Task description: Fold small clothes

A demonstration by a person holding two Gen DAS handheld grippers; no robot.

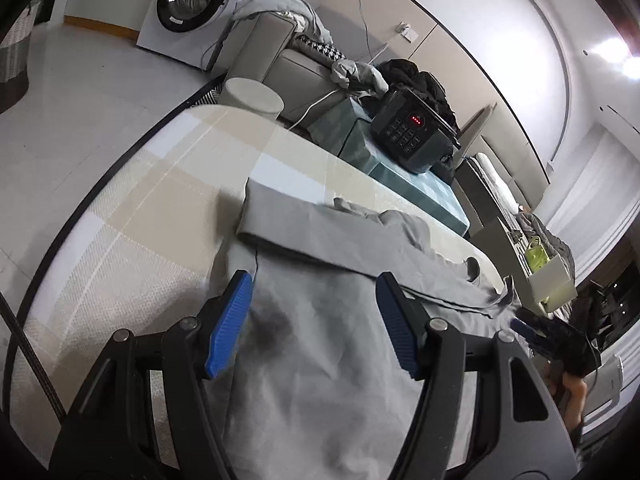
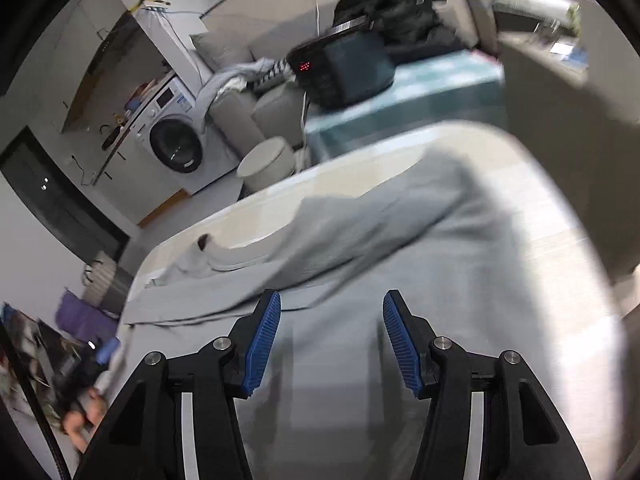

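Two grippers hang over one grey garment (image 1: 320, 340) spread on a pale checked surface (image 1: 140, 208). The garment lies flat across most of the surface, with a long strip of its cloth folded across its far part from one side to the other, and a small dark stain shows on the cloth near the left gripper's left finger.

The left gripper (image 1: 314, 324) points down at the cloth with its blue fingers (image 1: 230, 320) standing apart; nothing is pinched between them, only the garment lying flat below. In the same view the right gripper (image 1: 536, 334) shows at the far right edge of the garment, with a hand behind it.

In the right wrist view the picture is blurred. The right gripper (image 2: 330, 340) also has its blue fingers (image 2: 262, 340) spread with no cloth caught between them, the grey garment (image 2: 440, 260) lying underneath.

Beyond the surface stand a dark cooker (image 1: 412, 132) with red lit digits on a teal checked cloth, a round white stool (image 1: 252, 96), a grey sofa (image 1: 280, 60) with clothes heaped on it, and a white washing machine (image 1: 188, 4).
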